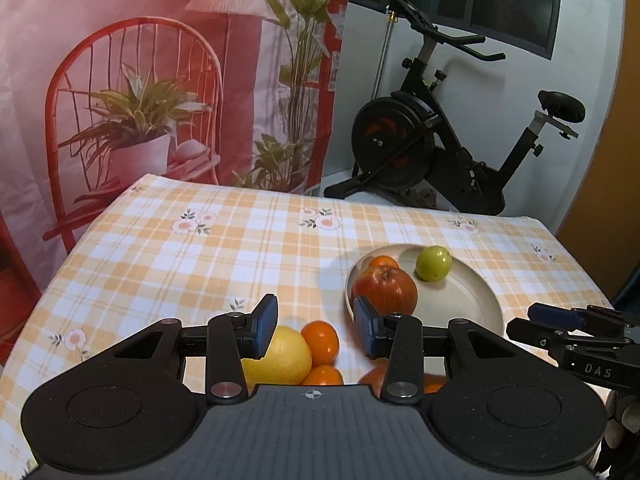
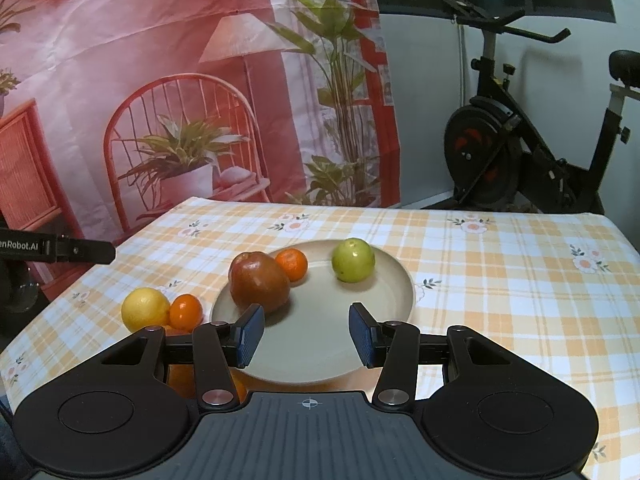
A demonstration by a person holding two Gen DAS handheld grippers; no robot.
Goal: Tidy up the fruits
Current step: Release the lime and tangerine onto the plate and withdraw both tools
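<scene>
Tablecloth [image 1: 160, 264]: lemon [image 1: 280, 356] beneath spread left gripper [image 1: 316, 326].

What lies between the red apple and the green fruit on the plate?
Only bare plate separates the apple from the green fruit. The small orange sits behind the apple, not in the gap. The right wrist view shows this best.

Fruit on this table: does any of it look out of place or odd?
Nothing is spilled or damaged. The plate holds a red apple, a small orange and a green fruit. The yellow fruit and the oranges beside it lie loose on the tablecloth, off the plate.
</scene>
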